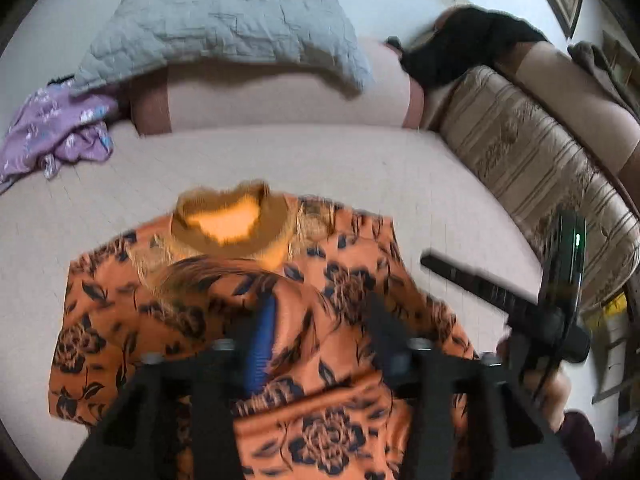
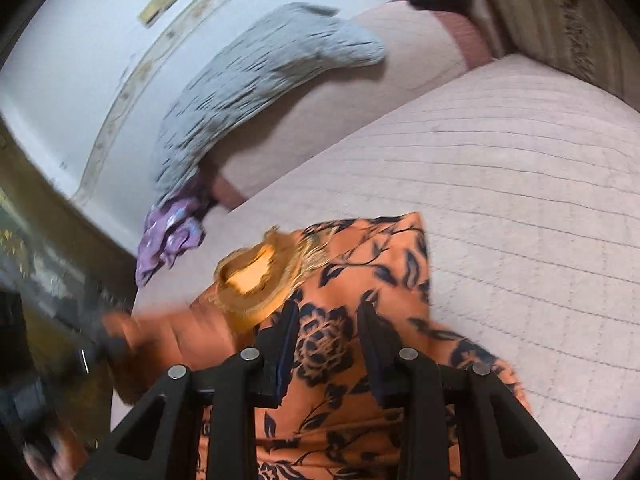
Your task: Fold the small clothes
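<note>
An orange top with a dark flower print (image 1: pixel 192 304) (image 2: pixel 372 264) lies spread on the pale quilted bed surface (image 1: pixel 288 160) (image 2: pixel 520 184), its mustard collar (image 1: pixel 232 224) (image 2: pixel 256 276) pointing away from me. My left gripper (image 1: pixel 320 328) hovers over the middle of the top, jaws apart, and no cloth is pinched between its fingers. My right gripper (image 2: pixel 330 336) stands over the top's right part with a narrower gap, the print showing flat between its fingers. From the left wrist view the right gripper (image 1: pixel 436 264) reaches in at the right. A blurred hand (image 2: pixel 160 336) is at the left.
A grey quilted blanket (image 1: pixel 224 28) (image 2: pixel 256 72) drapes over the backrest. A crumpled purple cloth (image 1: pixel 60 132) (image 2: pixel 172 232) lies at the far left of the bed. A striped cushion (image 1: pixel 532 168) and a black garment (image 1: pixel 468 44) sit to the right.
</note>
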